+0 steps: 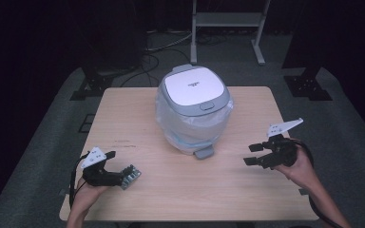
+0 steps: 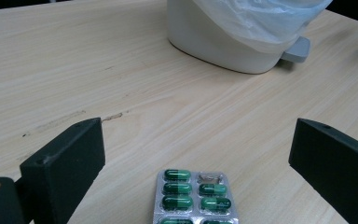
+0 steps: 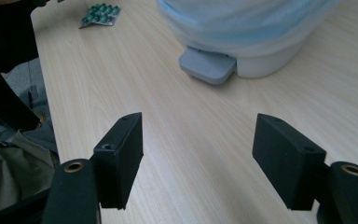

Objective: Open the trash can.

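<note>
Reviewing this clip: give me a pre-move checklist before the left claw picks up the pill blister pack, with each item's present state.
1. Left claw open wide: ok.
2. Blister pack between its jaws, lying flat on the table: ok.
3. Pads touching the pack: not ok, clear gaps on both sides.
4. Right claw open, holding nothing: ok.
5. Pedal bin lid shut, pedal unpressed: ok.
6. Pack complete: not ok, one pocket looks emptied.
</note>
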